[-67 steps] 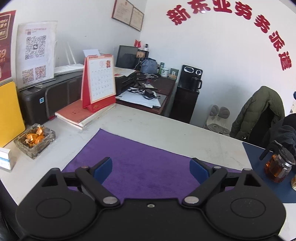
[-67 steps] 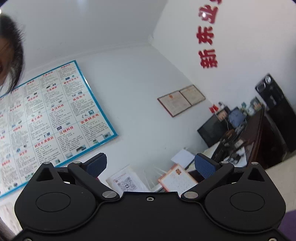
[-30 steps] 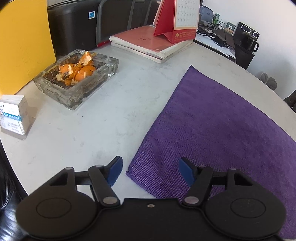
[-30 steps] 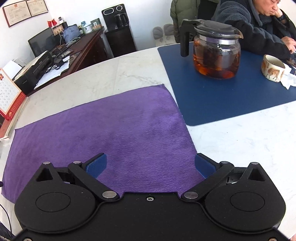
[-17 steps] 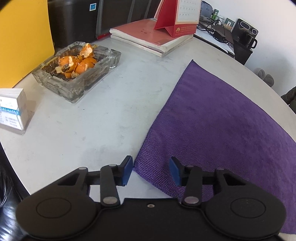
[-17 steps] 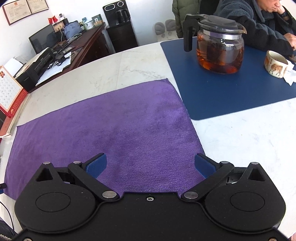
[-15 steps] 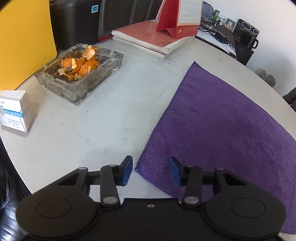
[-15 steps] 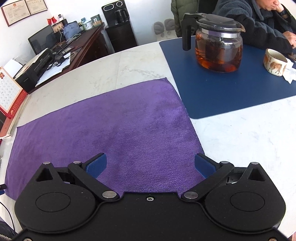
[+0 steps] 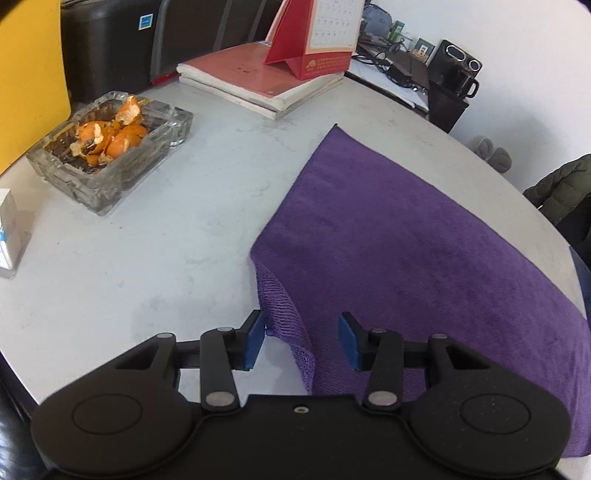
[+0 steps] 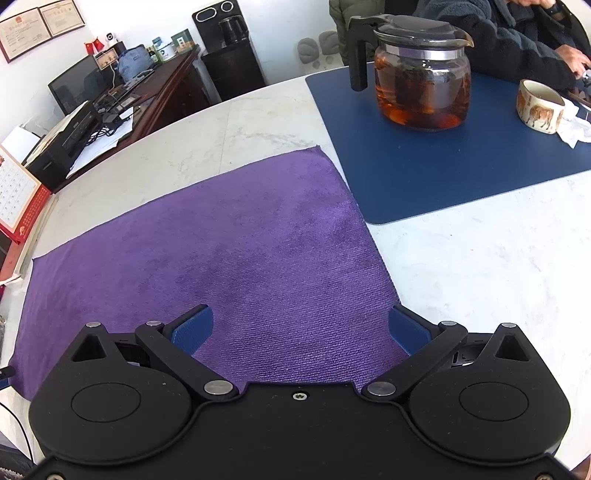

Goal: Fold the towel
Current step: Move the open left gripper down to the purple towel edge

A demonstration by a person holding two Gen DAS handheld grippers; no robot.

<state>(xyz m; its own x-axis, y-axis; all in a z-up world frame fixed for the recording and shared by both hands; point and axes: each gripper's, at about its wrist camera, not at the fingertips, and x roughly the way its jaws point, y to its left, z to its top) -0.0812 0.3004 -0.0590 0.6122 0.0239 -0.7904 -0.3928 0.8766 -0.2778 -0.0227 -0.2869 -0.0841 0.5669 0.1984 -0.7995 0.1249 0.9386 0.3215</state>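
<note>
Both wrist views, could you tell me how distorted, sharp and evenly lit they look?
Left wrist: strong fisheye bend, the table edge curves; towel weave sharp, daylight even. Right wrist: same bend; teapot sharp with small glints, soft shadow on the mat.

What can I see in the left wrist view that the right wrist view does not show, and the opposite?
Only the left wrist view shows the glass ashtray with orange peel, the stacked books, and the left gripper with the towel's lifted near corner between its parted pads. Only the right wrist view shows the glass teapot, the blue mat, the cup, and the open right gripper. Both show the purple towel on the white table and the red desk calendar.
</note>
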